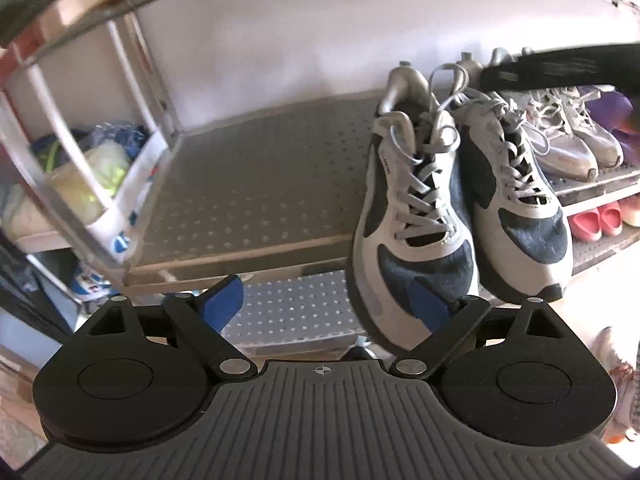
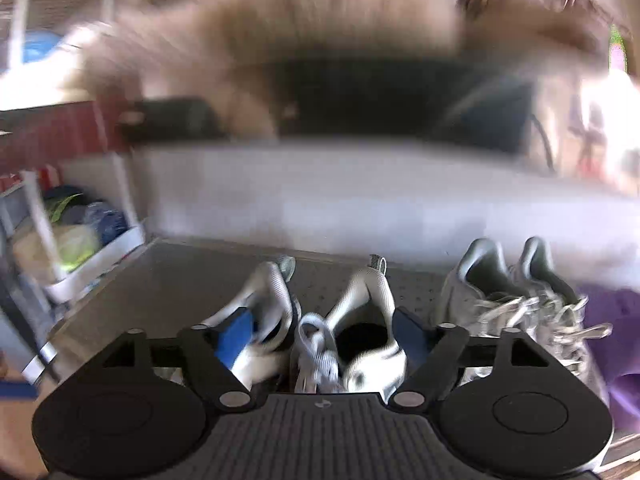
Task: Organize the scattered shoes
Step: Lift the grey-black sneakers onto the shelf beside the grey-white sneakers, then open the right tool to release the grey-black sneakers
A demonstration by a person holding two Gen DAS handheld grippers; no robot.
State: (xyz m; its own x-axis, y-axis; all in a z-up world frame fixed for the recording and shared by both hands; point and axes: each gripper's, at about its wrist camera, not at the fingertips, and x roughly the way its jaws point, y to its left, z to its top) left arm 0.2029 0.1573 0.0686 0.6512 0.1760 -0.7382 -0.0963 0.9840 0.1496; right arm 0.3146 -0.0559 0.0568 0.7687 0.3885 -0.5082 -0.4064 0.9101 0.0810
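Navy-and-white sneakers paired on the shelf

Our left gripper (image 1: 326, 300) has its jaws wide and empty; our right gripper (image 2: 324, 328) has its jaws spread, gripping nothing, over the navy-and-white sneakers (image 1: 460, 208), which stand side by side at the perforated shelf (image 1: 248, 184) front edge, pale sneakers (image 1: 568, 136) beyond.

A perforated grey shelf (image 1: 248, 184) is backed by a white wall (image 1: 280, 40). A white side rack (image 1: 120, 184) holding bags is seen left. Strong daylight is noted at right.
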